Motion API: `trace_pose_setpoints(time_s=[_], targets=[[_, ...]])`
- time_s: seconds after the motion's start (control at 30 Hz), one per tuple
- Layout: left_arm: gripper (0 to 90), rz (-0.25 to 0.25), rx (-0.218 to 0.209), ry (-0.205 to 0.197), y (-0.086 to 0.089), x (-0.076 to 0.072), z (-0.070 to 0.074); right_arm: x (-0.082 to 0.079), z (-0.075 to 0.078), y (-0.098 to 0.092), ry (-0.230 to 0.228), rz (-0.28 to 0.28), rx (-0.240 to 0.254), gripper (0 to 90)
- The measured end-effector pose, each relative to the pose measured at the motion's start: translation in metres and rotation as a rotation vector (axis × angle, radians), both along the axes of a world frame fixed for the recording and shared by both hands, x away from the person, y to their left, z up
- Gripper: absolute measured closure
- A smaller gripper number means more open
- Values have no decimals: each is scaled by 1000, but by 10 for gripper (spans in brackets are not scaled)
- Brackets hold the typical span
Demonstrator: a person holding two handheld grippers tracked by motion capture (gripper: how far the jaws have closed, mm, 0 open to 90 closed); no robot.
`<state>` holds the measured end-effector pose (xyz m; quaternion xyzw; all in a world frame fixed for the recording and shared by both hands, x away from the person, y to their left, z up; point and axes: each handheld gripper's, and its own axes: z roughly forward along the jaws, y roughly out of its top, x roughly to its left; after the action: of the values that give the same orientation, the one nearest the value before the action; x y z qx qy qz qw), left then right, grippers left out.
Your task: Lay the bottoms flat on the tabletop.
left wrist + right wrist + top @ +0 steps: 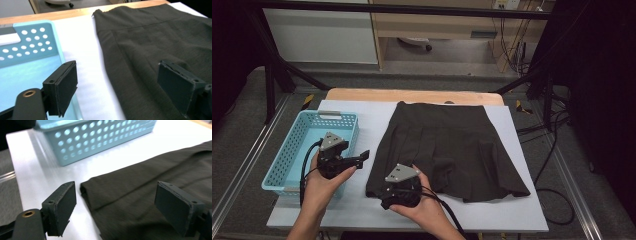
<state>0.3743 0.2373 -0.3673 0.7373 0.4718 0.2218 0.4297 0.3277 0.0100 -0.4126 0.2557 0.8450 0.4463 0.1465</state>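
A dark pleated skirt (447, 145) lies flat on the white table cover, waistband at the far side. My left gripper (363, 158) hovers between the blue basket (287, 150) and the skirt's left edge, open and holding nothing. In the left gripper view its gripper (117, 87) straddles the white strip, with one jaw over the basket (30, 47) and the other over the skirt (150, 42). My right gripper (386, 199) is over the skirt's near-left hem corner. In the right gripper view its gripper (116, 207) stands open around that corner of the skirt (86, 188).
The perforated blue basket (100, 140) stands at the table's left, with nothing visible in it. The white cover (492, 215) has bare room along the front and right of the skirt. A wooden table edge (412, 95) shows at the back. Cables trail on the floor at right.
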Motion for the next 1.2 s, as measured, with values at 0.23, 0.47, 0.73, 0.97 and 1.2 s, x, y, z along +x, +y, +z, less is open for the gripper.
trace_pose_setpoints(time_s=[0.23, 0.47, 0.73, 0.97, 1.2], targets=[[164, 7, -8, 7, 5, 0, 0, 10, -19, 8, 32, 12, -93, 184], [165, -3, -7, 15, 3, 0, -2, 12, -34, -9, 51, -12, -152, 184], [165, -3, -9, 15, 2, -1, -2, 12, -45, -12, 63, -12, -151, 167], [165, -10, -7, 17, 1, -1, -2, 11, -46, -13, 67, -1, -152, 155], [165, -13, -8, 15, 1, -1, -2, 10, -46, -15, 71, 12, -147, 144]])
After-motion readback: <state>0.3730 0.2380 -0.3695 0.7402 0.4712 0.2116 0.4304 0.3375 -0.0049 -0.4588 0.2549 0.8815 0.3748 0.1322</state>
